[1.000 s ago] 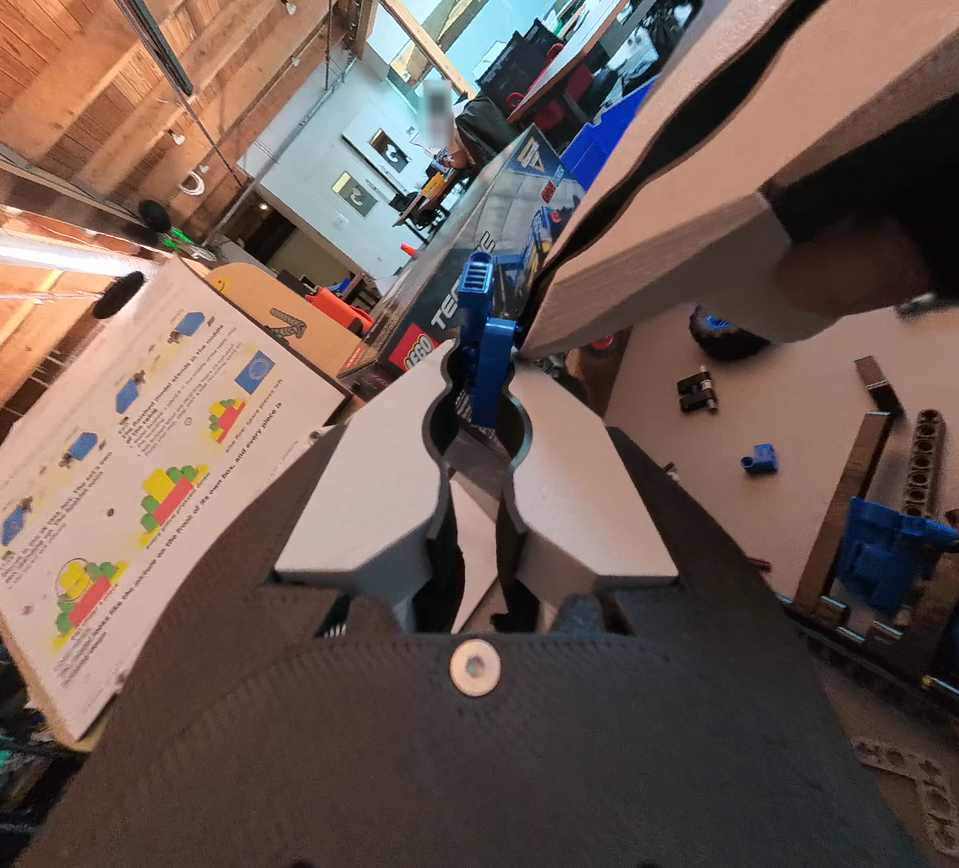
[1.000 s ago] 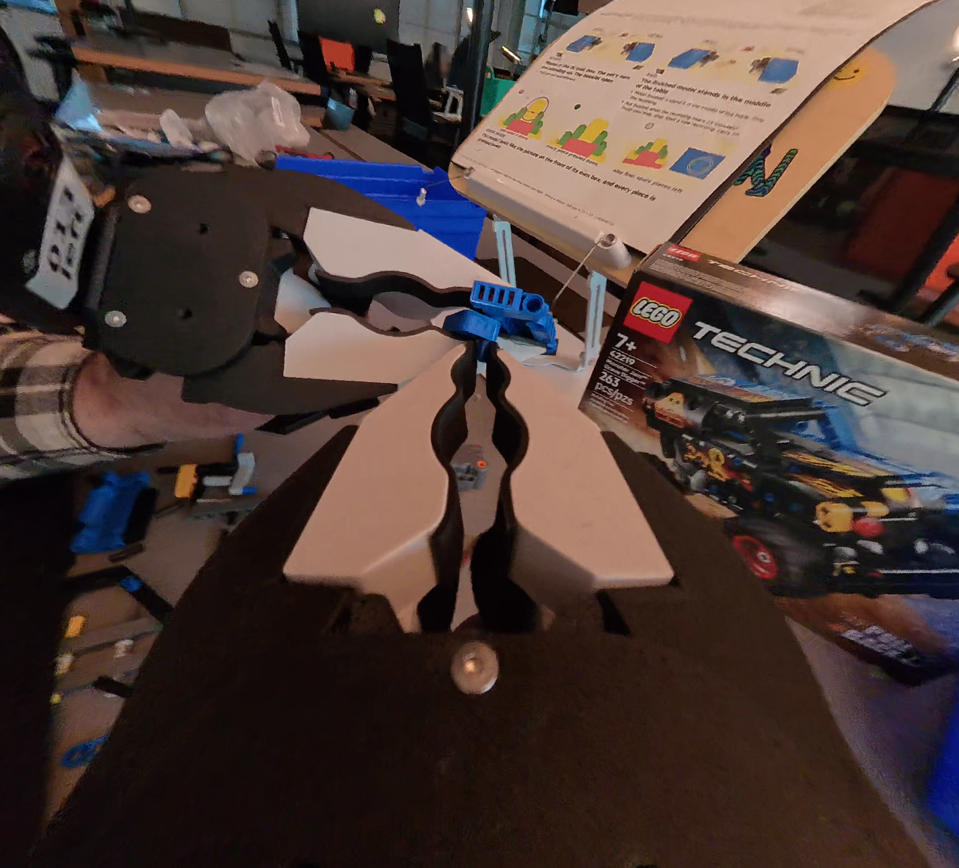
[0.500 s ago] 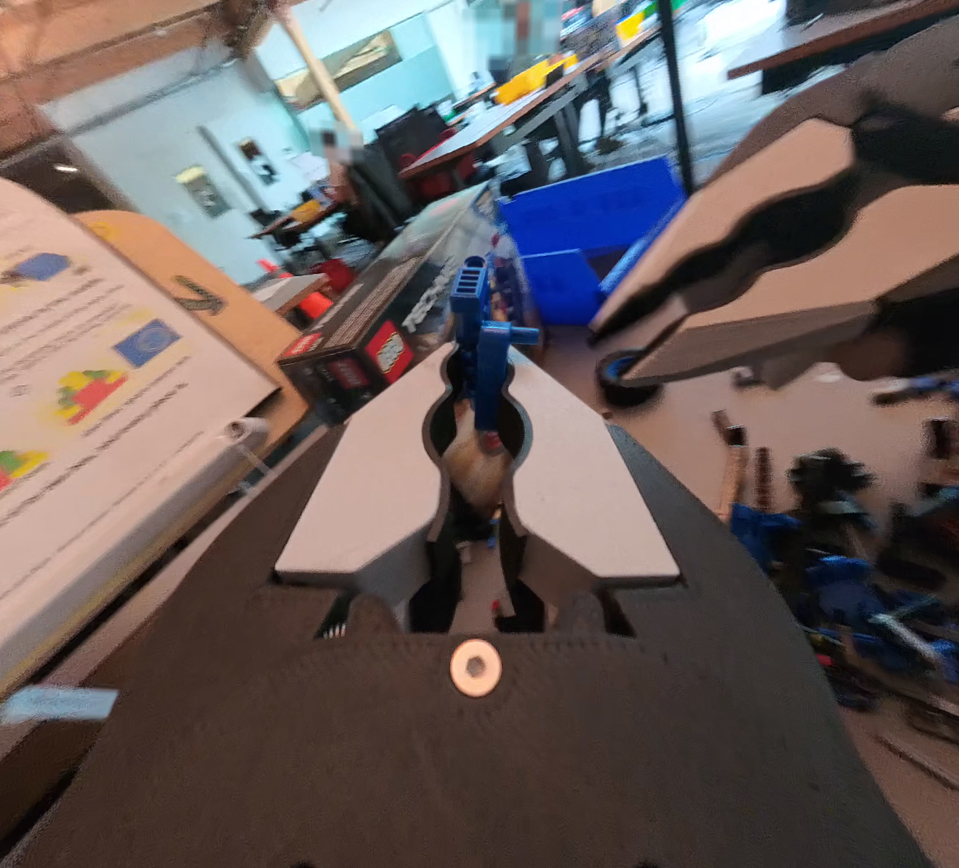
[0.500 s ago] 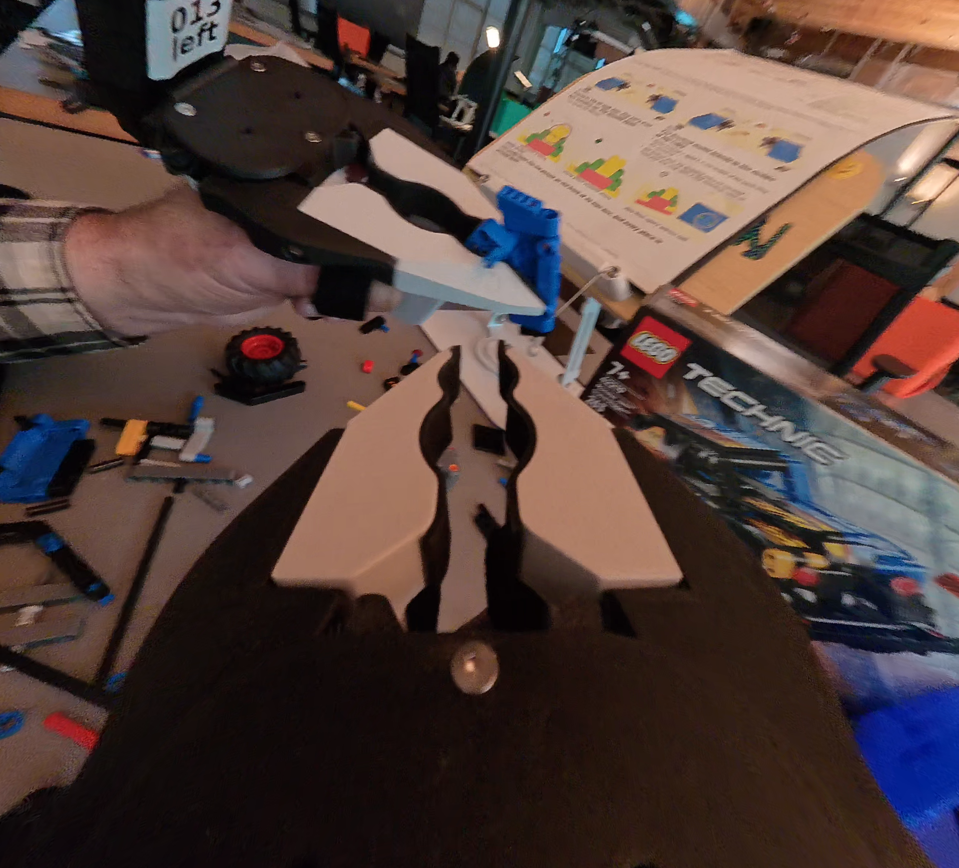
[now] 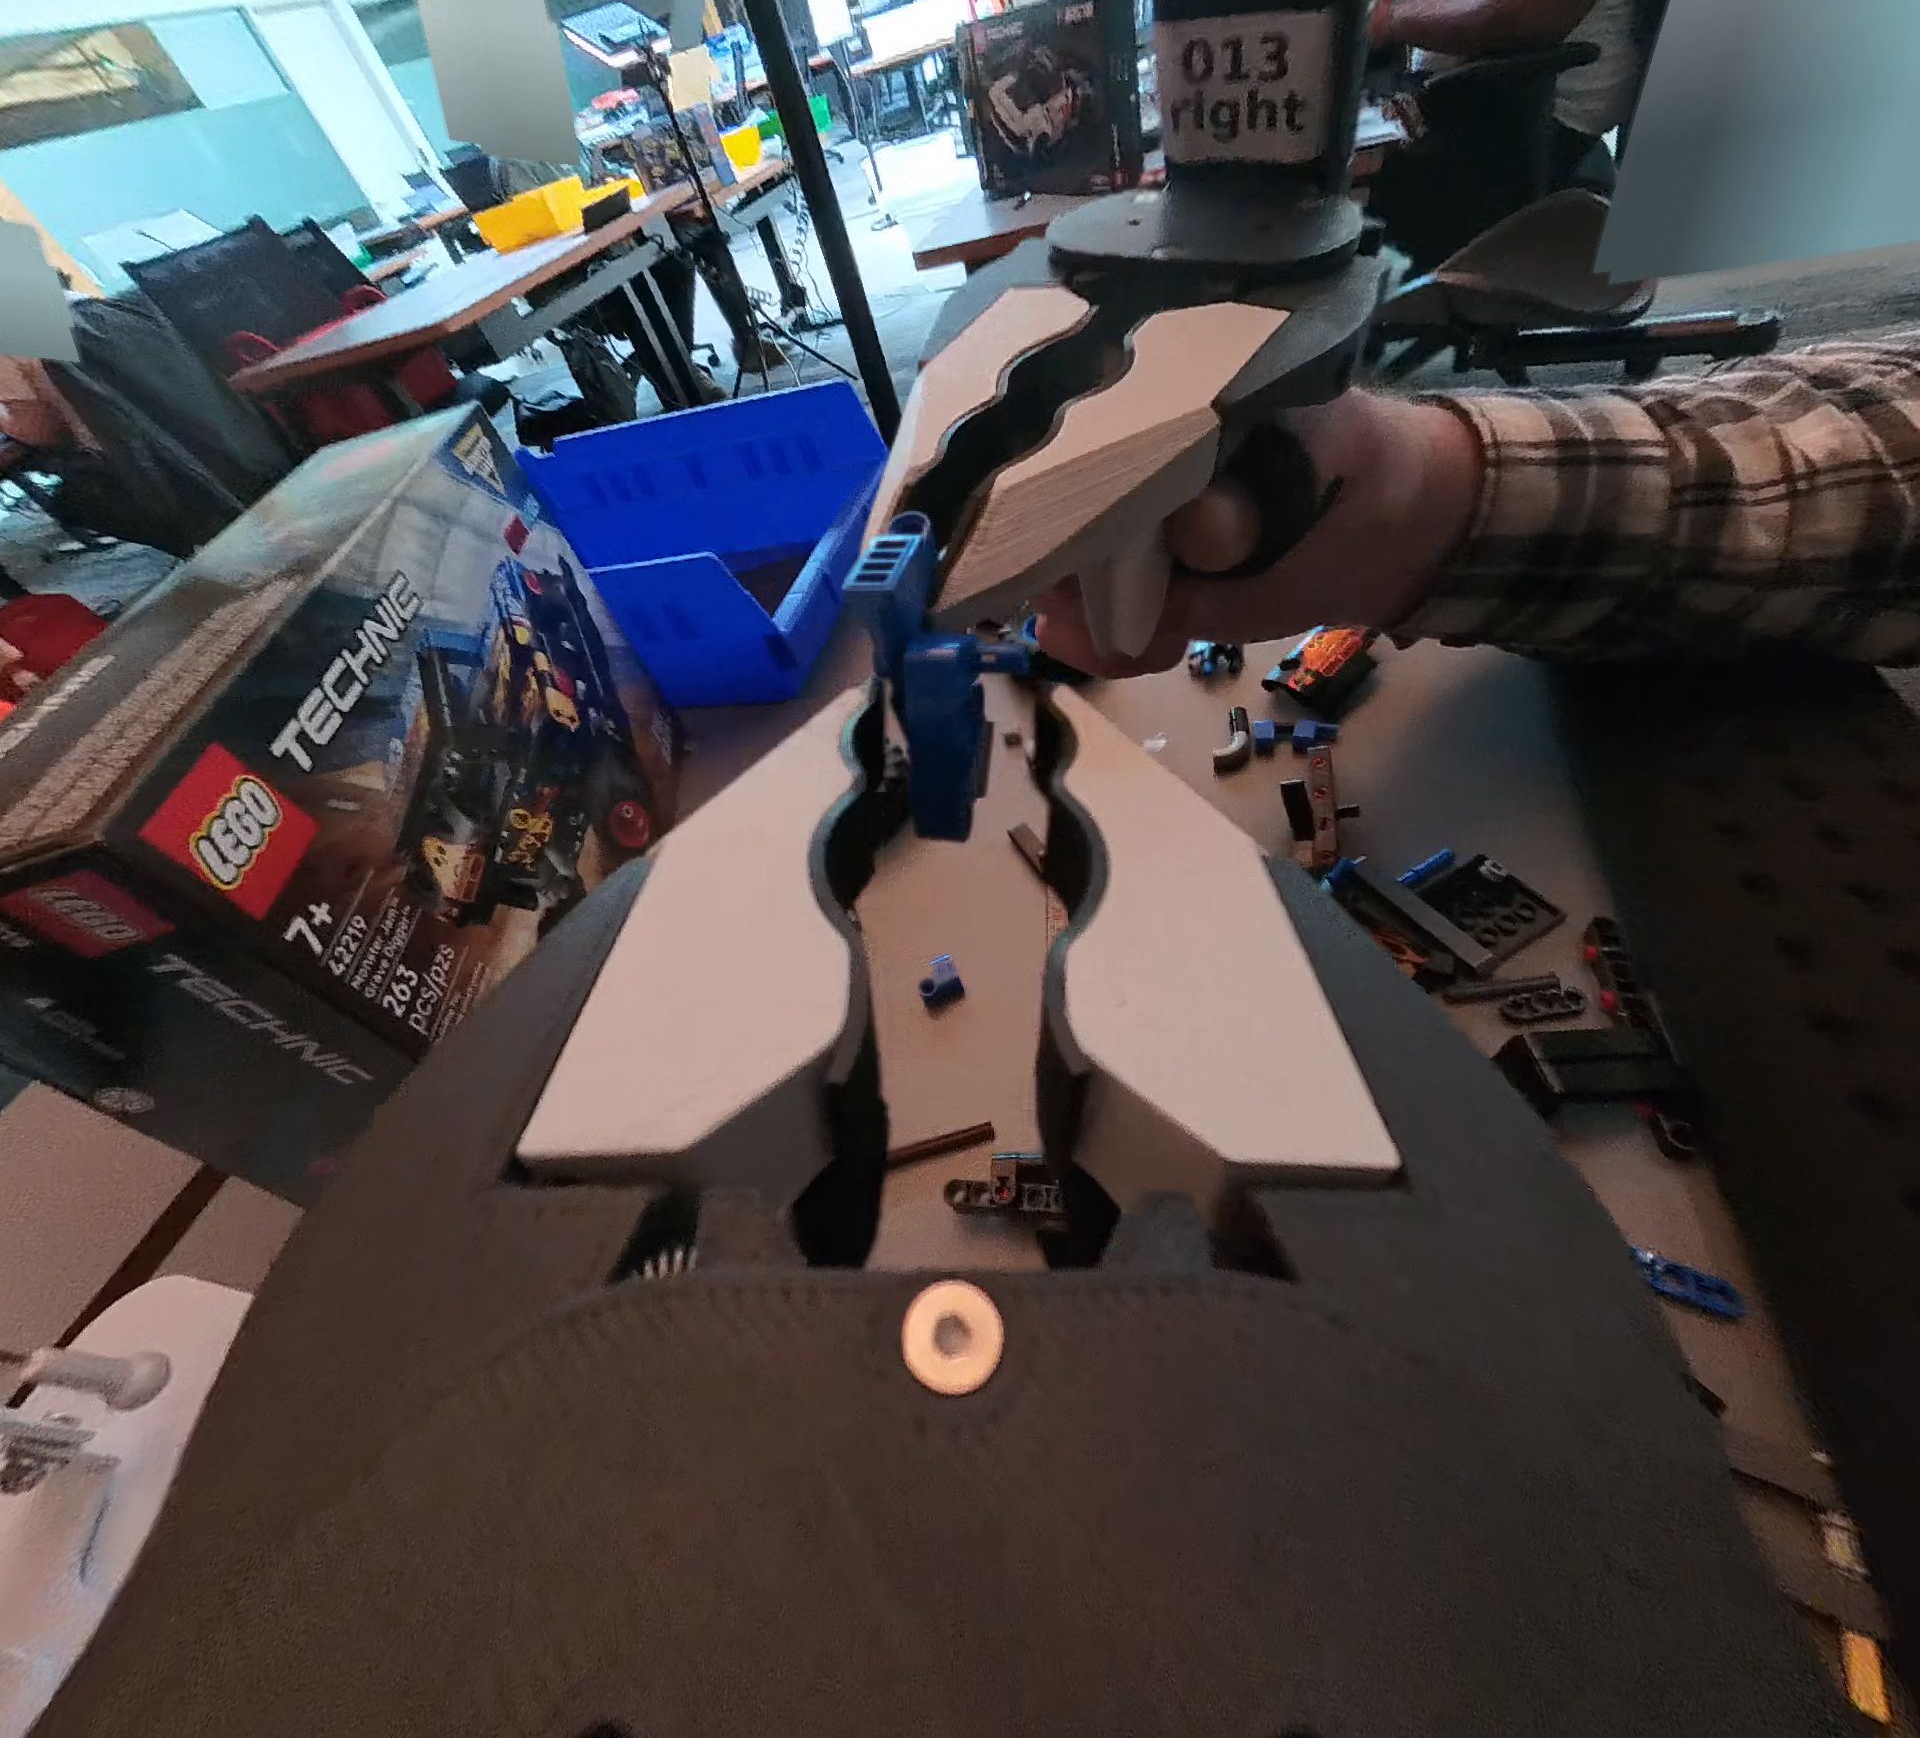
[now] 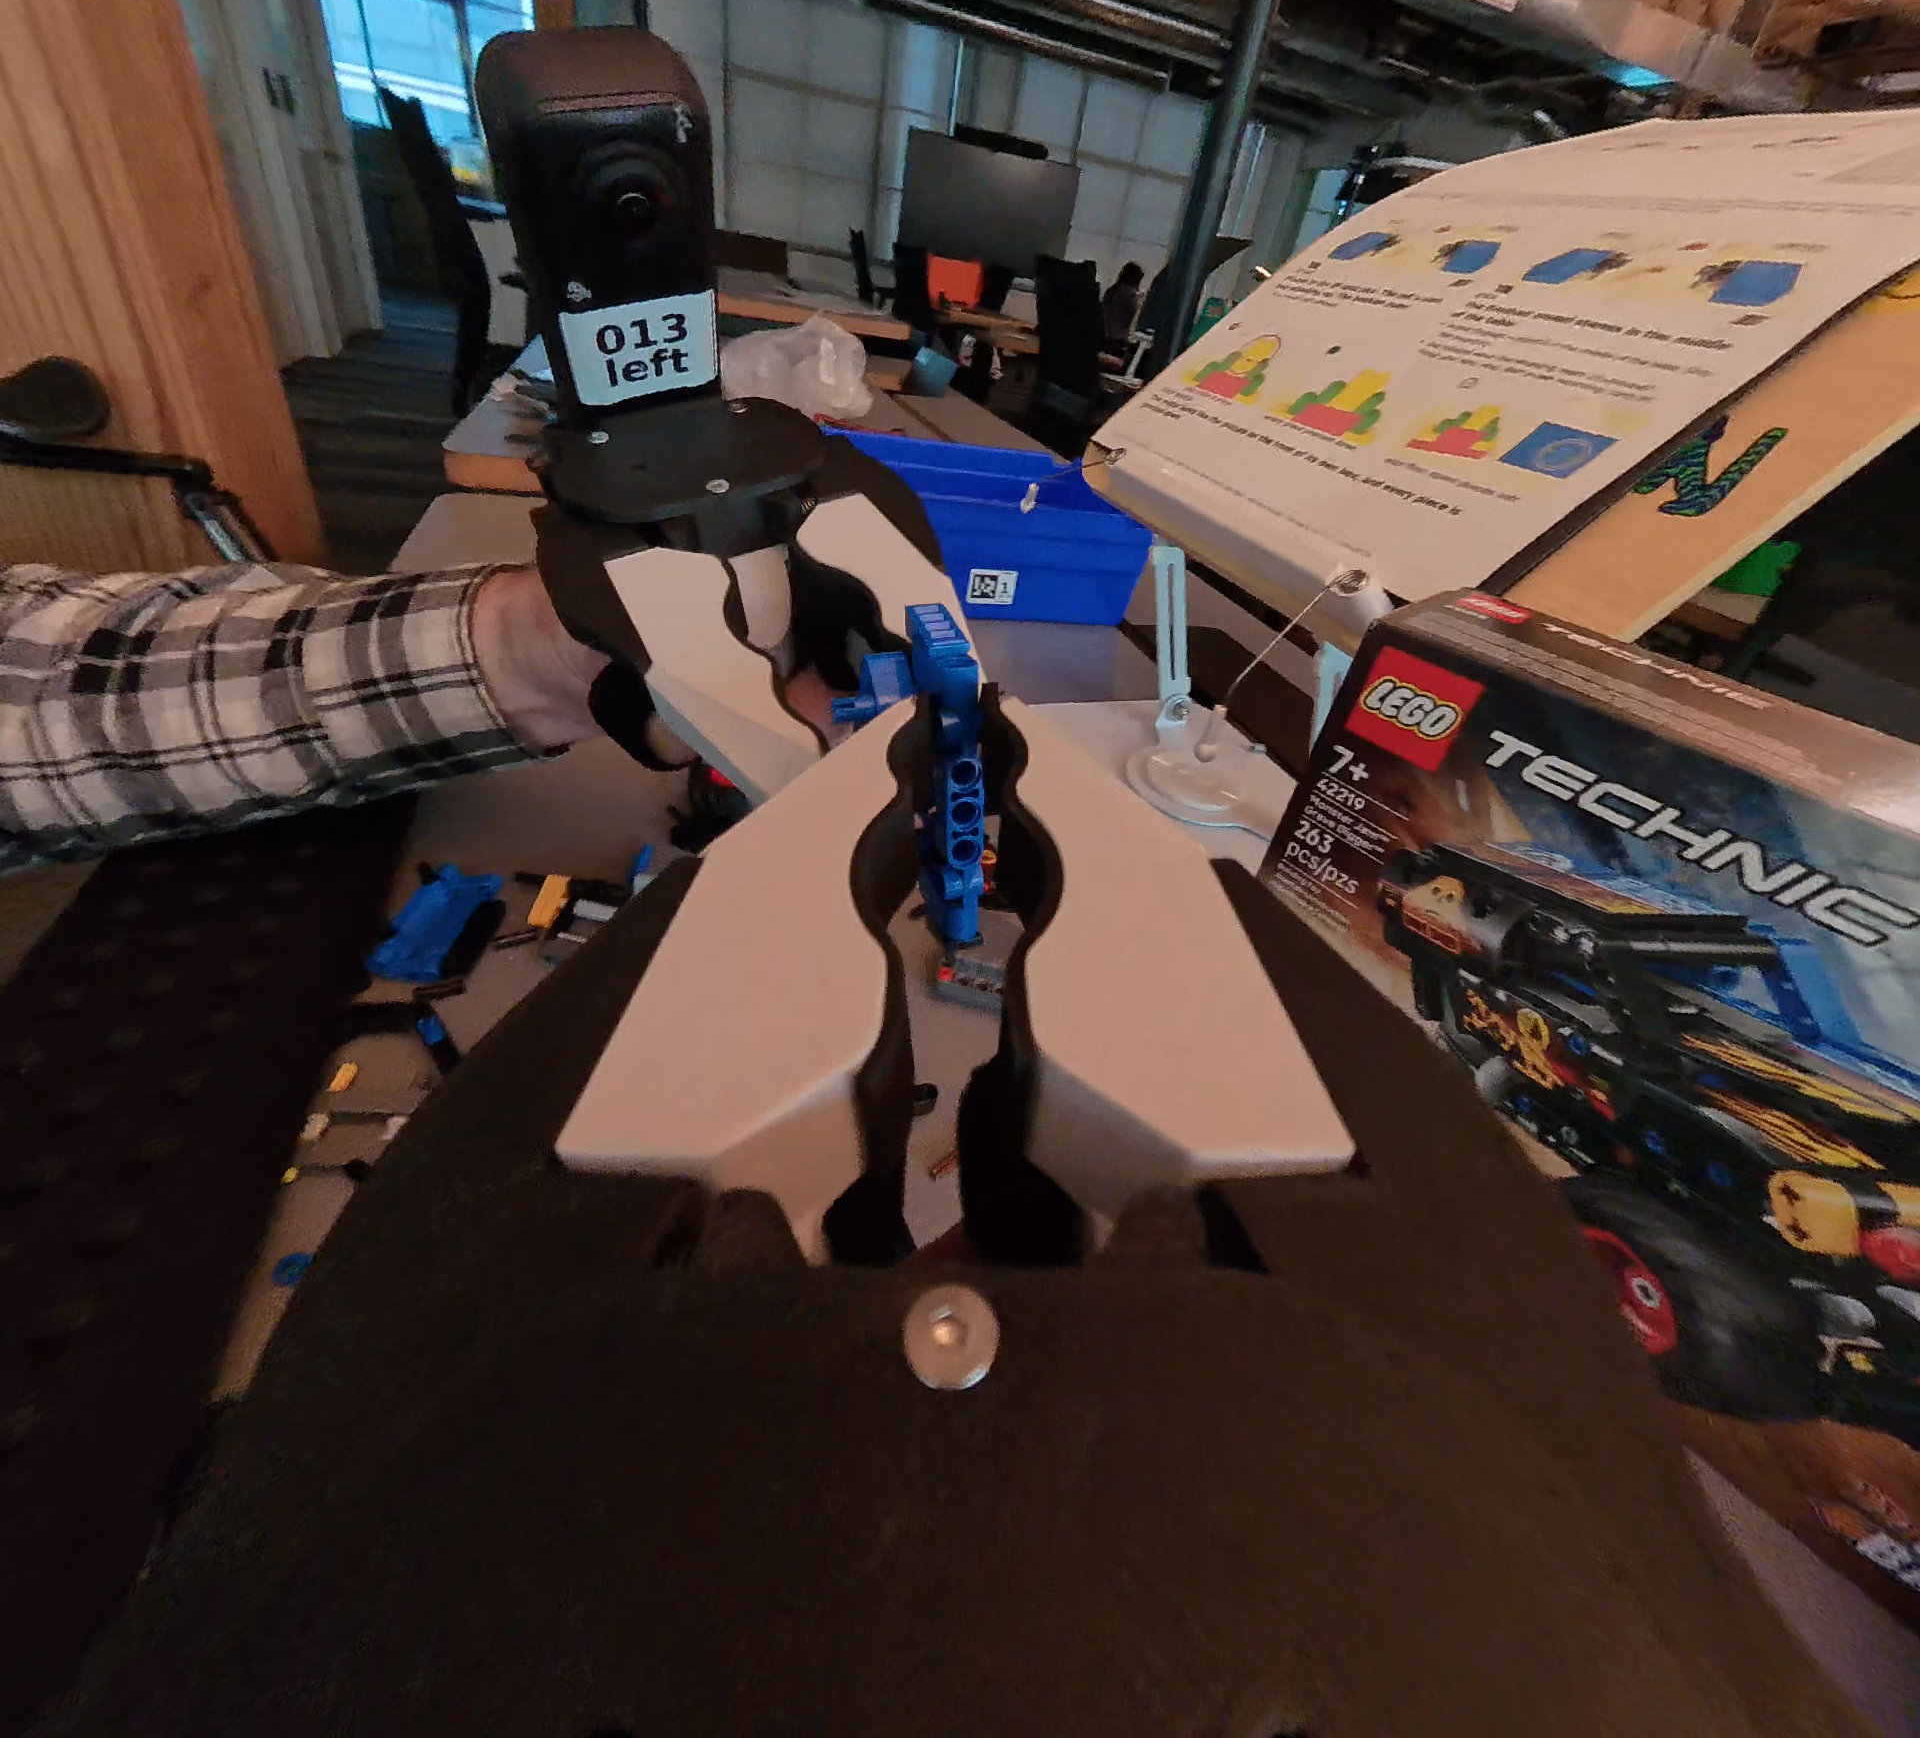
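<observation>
Gripping a blue toy piece at their tips, the jaws of the right gripper are clenched on it, and the piece stands almost upright above the counter. In the left wrist view this right gripper comes down slanted from the upper right. Its tips meet the upper part of the blue toy piece. A right hand in a plaid sleeve is wrapped around its handle from below, with the forearm stretched nearly level from the right edge.

The left gripper has its jaws released, with a wide gap between them. The lower part of the piece stands in this gap near the tips, and I cannot tell if it touches either finger. In the right wrist view the left gripper points down and to the right toward the piece. The left hand holds it from behind, and the forearm lies nearly level from the left edge.

A toy box stands on the counter to the left of the grippers, and a blue bin is just behind it. An instruction sheet leans on a stand above the box. A small blue part lies on the counter under the left jaws, and many loose parts are scattered to the right.
</observation>
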